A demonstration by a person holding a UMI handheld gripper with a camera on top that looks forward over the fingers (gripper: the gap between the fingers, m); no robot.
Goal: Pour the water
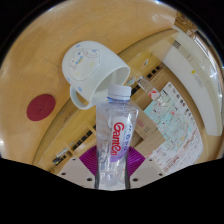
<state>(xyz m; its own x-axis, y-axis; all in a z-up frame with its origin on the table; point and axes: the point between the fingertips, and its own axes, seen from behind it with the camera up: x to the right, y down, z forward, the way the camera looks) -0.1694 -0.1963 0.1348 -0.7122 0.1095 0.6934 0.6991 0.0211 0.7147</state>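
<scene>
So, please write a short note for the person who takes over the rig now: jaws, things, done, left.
Gripper: jaws shut on the water bottle, held near its lower part.
Bottle: clear, red label, tipped forward, its neck at the rim of the white mug.
Mug: lies tilted on the wooden table, opening toward the bottle. A red round thing lies beside it, papers on the other side.
Done: bottle grasped and brought to the mug.
Left: I cannot tell if water flows; finish pouring, set the bottle down.

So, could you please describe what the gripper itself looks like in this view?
Little of the gripper shows: magenta pads on the inner faces of its two fingers, one pad left of the water bottle, one right. The finger bodies beside them look pale grey. No cables, markings or sleeve are visible.
</scene>
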